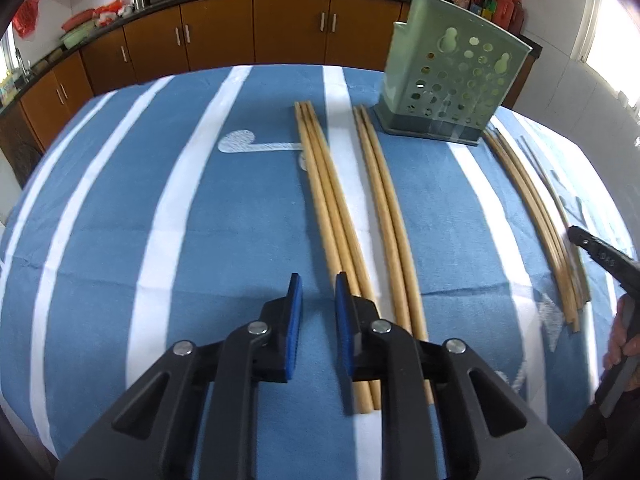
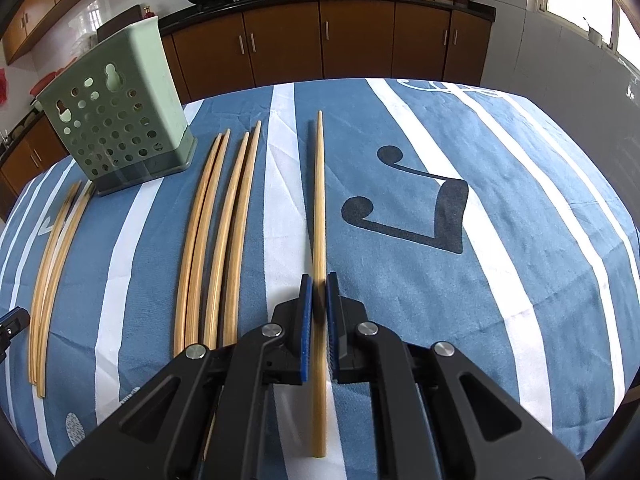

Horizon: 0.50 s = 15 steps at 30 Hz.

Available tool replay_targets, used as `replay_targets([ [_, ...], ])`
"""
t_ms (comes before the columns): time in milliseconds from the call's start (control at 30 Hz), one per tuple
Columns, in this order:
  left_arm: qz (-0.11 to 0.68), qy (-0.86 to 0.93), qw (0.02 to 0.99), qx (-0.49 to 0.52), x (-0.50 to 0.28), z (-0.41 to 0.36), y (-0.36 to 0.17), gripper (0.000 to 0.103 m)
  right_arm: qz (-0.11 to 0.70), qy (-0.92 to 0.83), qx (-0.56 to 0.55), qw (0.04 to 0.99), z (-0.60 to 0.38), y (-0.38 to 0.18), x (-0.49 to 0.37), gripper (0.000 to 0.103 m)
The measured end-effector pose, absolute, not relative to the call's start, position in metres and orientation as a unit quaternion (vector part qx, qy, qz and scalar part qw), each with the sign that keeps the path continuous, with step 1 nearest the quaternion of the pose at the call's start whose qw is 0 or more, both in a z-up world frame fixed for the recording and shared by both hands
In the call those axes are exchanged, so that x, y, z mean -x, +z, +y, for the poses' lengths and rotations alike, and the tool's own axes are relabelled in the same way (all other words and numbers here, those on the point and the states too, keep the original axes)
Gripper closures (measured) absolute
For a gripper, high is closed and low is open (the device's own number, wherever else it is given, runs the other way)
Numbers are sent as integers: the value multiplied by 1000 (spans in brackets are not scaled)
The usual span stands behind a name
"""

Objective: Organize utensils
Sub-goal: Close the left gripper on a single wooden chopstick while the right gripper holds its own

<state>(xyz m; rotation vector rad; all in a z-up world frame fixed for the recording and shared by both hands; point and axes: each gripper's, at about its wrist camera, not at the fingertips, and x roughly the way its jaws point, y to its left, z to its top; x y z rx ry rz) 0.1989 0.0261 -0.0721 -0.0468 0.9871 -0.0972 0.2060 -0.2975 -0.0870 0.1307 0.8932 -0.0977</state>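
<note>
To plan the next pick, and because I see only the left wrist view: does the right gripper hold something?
Observer: Yes, the right gripper is shut on a single chopstick.
Operator: Which way does it point?
Observer: Its thin tip points away, toward the cabinets.
Operator: What lies to its right?
Observer: Only tablecloth, with a dark music note print.

Green holder [image 2: 116, 120] blocks far-left; cloth [image 2: 500, 200] right lies open.
</note>
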Motion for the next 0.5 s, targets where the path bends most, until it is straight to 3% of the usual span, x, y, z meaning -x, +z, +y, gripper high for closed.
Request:
replay_targets([
  [500, 477, -21, 879, -6, -204, 25, -79, 90, 427, -49, -53, 901, -296, -87, -206, 95],
])
